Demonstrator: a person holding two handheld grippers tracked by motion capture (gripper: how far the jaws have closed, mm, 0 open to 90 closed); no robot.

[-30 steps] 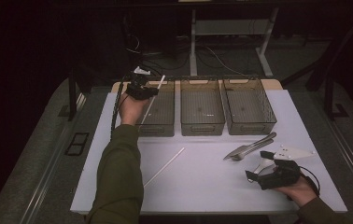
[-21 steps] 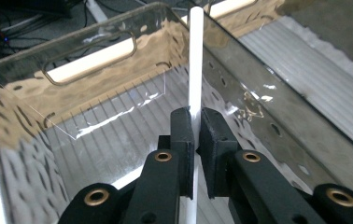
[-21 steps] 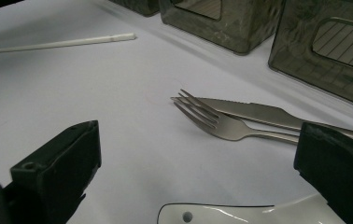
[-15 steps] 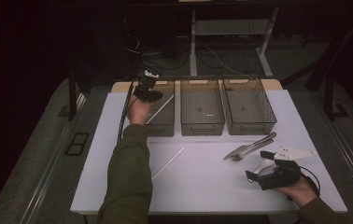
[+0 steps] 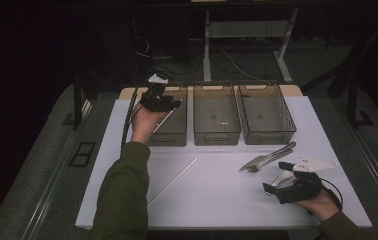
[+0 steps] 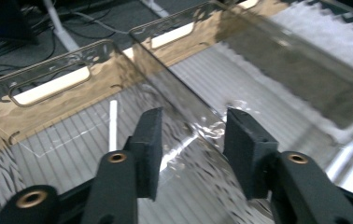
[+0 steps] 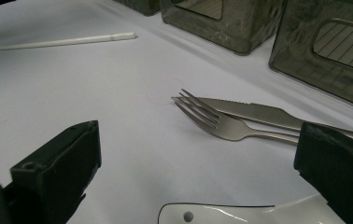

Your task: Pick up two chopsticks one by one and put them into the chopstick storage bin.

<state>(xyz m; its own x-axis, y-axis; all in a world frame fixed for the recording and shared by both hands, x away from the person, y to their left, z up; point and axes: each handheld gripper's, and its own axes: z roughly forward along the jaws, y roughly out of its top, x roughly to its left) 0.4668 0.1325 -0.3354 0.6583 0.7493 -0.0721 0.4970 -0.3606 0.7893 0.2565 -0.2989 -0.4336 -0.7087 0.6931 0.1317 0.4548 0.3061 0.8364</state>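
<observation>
Comparing the high view with the earlier frames, I found my left gripper (image 5: 169, 103) moved: a second ago it held a white chopstick (image 5: 162, 120) clear of the left bin (image 5: 176, 136); half a second ago that stick leaned into the bin; now it lay inside, slanted along the near-left part, and nothing sat between my jaws. Those jaws had just been opening, and they stood part spread above the bin. A second chopstick (image 5: 173, 182) rested on the white table (image 5: 217, 205), well apart from the bins, unmoved across the three frames. My right gripper (image 5: 282, 182) stayed put at the near right, spread wide and holding nothing, just beside the fork (image 5: 264, 164), the knife (image 5: 272, 152) and a white spoon (image 5: 280, 179). In the left gripper view, the two pads (image 6: 149, 144) stood apart with no object between them, and the released chopstick (image 6: 113, 125) lay on the ribbed floor of the bin (image 6: 48, 88). In the right gripper view, the jaws flanked the fork (image 7: 216, 122) and knife (image 7: 254, 112), apart from both, with the spoon (image 7: 240, 213) nearest and the loose chopstick (image 7: 58, 42) farther off. I judged the first chopstick delivered; the second, and the cutlery, remained to be sorted.
</observation>
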